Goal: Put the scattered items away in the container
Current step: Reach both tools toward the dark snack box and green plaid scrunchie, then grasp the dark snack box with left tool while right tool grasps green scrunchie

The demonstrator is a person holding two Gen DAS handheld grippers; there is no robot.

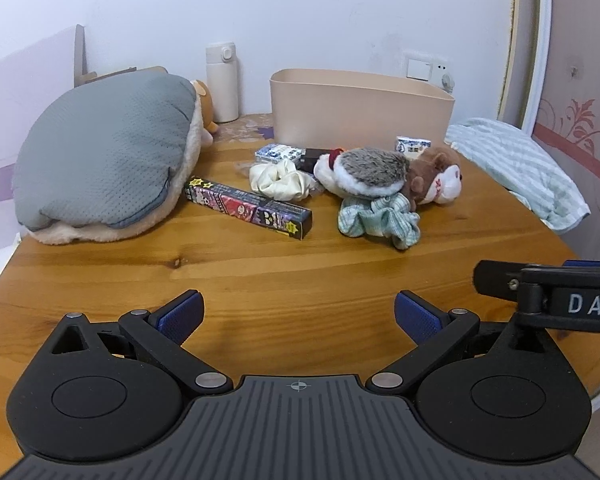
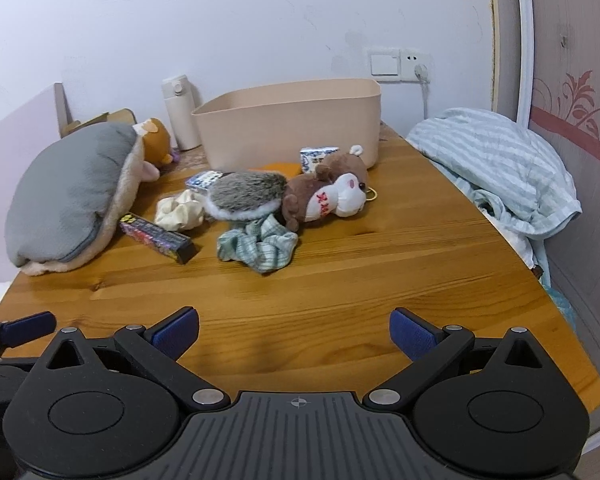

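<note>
Blue-padded jaws of the left gripper [image 1: 299, 316] and the right gripper [image 2: 294, 334] stood wide apart with nothing between them, both poised over the bare near edge of the wooden tabletop [image 2: 340, 280] and angled down toward it. Seen from the left wrist, part of the right gripper jutted in at the tabletop's right edge.

Farther in, near the tabletop's middle, the scattered items lay in a loose cluster. Nearest was a green striped scrunchie [image 2: 257, 246], touching the grey hedgehog plush [image 2: 244, 196] behind it. A brown monkey plush [image 2: 328, 196] lay just to the right of the hedgehog, pressed against it. Left of the scrunchie sat a long dark printed box [image 1: 249, 207], and behind that a cream scrunchie [image 1: 278, 181]. Small blue-and-white packets [image 1: 278, 153] and a black item rested beyond the cream scrunchie; another blue-and-white packet [image 2: 318, 157] stood by the monkey's head.

Along the left edge a large grey cushion-like plush [image 1: 104, 152] sprawled, a small brown bear plush [image 2: 156, 146] tucked behind it.

At the far edge stood the beige container [image 2: 292, 128], upright; its inside could not be seen. A cream flask [image 1: 222, 82] stood to its left. Striped blue bedding [image 2: 496, 168] lay off the right edge.
</note>
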